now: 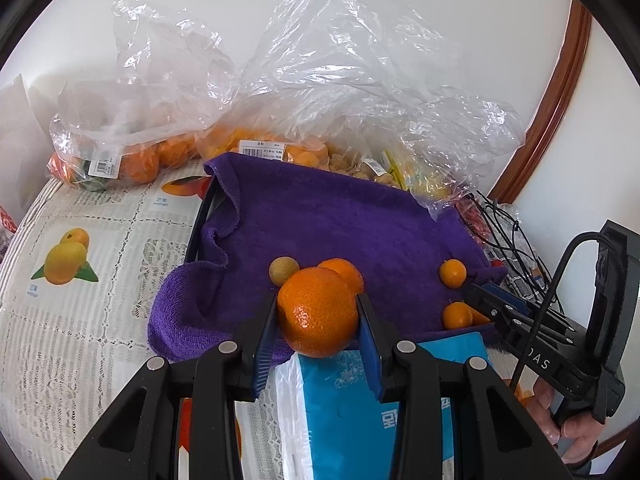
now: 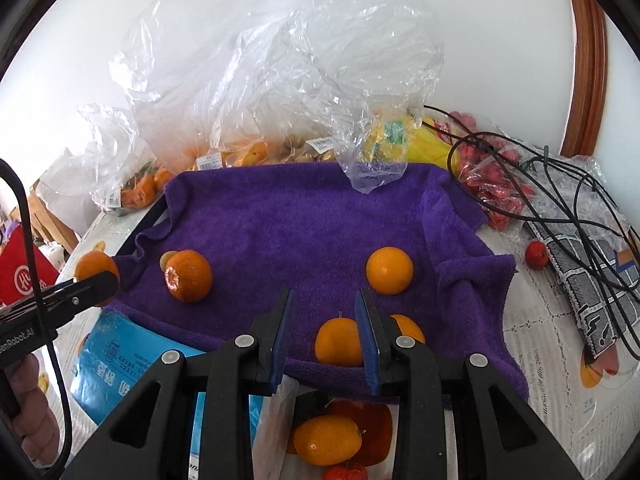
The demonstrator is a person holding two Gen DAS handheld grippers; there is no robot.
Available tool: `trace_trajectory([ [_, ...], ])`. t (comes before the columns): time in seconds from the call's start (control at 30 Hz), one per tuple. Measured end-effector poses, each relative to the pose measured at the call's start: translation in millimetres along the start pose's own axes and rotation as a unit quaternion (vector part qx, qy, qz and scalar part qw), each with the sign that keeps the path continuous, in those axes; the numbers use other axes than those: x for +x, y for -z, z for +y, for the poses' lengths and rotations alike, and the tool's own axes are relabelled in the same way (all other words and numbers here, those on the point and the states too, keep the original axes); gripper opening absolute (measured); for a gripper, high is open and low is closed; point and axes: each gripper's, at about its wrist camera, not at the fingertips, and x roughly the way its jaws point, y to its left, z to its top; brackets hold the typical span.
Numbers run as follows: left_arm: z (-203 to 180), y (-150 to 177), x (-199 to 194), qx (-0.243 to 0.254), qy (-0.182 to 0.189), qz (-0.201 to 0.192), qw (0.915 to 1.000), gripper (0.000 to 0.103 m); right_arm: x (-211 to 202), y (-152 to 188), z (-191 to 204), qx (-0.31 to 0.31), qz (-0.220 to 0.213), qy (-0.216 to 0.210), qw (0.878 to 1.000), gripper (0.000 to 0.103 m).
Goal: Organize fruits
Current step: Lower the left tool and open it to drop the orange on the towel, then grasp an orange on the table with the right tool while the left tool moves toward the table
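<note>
1. I am working at a table covered by a pale lace-patterned cloth (image 1: 100, 280) printed with fruit pictures, set against a plain white wall with a curved brown wooden trim (image 1: 560, 92).
2. A fuzzy purple towel (image 2: 300, 220) lies rumpled over a dark tray, its edges folded and wavy.
3. My left gripper (image 1: 318, 320) is clamped on a round, dimpled mandarin (image 1: 318, 316), held over the towel's near edge above a blue tissue pack (image 1: 352, 408).
4. My right gripper (image 2: 324, 320) stands a little apart with nothing pinched; a small orange (image 2: 338, 342) sits on the towel just beside its right finger.
5. Other small oranges lie scattered across the towel, one (image 2: 389, 270) farther back.
6. Crinkled clear plastic bags (image 1: 320, 80) of fruit crowd the far side, and black cables (image 2: 560, 184) tangle on the right over red fruit.
</note>
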Motion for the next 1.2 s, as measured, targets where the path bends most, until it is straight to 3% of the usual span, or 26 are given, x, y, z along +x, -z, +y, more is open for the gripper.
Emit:
trace_trajectory([
  [0.37, -11, -12, 33, -0.014, -0.013, 0.039, 0.9991, 0.036, -13, -2, -6, 0.002, -0.015, -0.004, 1.0, 0.036],
  [0.53, -7, -8, 34, -0.02, -0.022, 0.034, 0.999, 0.036, -19, -4, -12, 0.009, -0.027, -0.004, 1.0, 0.044],
  [0.77, 4, -8, 19, -0.039, -0.019, 0.013, 0.999, 0.053, -33, -8, -31, 0.036, -0.048, 0.004, 0.998, 0.044],
  [0.9, 2, -9, 14, -0.039, -0.021, 0.011, 0.999, 0.055, -48, -5, -39, 0.026, -0.063, 0.04, 0.997, 0.044],
  [1.0, -2, -7, 12, -0.031, -0.024, 0.014, 0.9991, 0.056, -56, 6, -44, 0.012, -0.055, 0.069, 0.996, 0.044],
  [1.2, -13, -3, 7, -0.009, -0.026, 0.015, 0.9995, 0.059, -67, 34, -67, 0.015, -0.011, 0.076, 0.997, 0.045],
])
